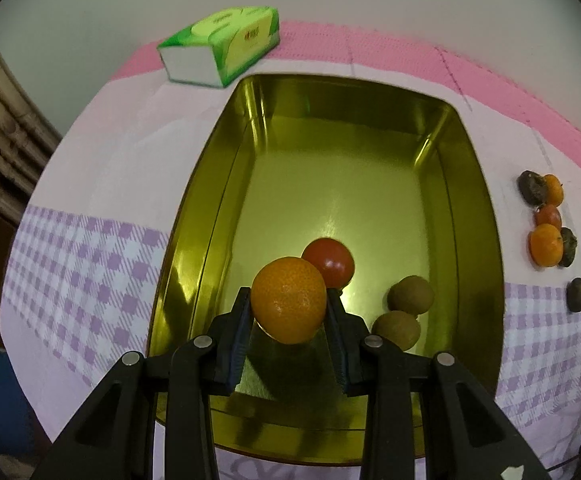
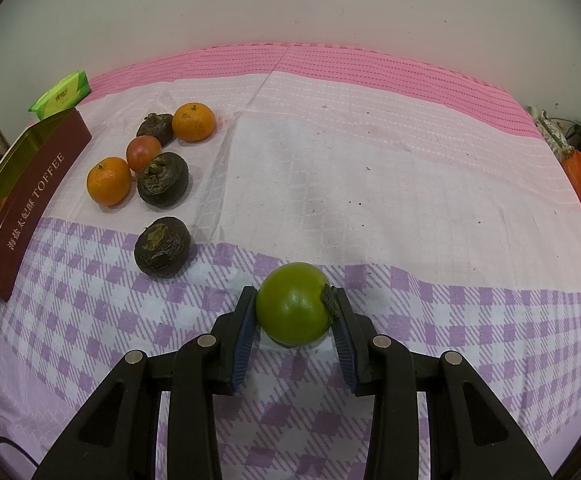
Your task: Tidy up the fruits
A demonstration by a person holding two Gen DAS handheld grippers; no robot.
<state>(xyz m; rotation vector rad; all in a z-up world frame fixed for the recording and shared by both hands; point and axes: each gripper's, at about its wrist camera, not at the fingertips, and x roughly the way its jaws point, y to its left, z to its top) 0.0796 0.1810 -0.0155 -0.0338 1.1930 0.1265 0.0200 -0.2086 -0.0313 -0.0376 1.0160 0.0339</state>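
Your left tongs (image 1: 288, 300) pinch an orange (image 1: 288, 305) over the gold tin (image 1: 478, 216), above a red tomato (image 1: 329, 262). Your right tongs (image 2: 293, 305) pinch a green fruit (image 2: 293, 304) on the checked cloth (image 2: 410, 208); beyond lie loose fruits (image 2: 162, 178).

Dim, greenish indoor light, glare on the tin (image 1: 474, 216), strong fisheye bending, edges perhaps slightly blurred.

home | checked bedsheet (image 2: 330, 184) | tissue pack (image 1: 222, 48)
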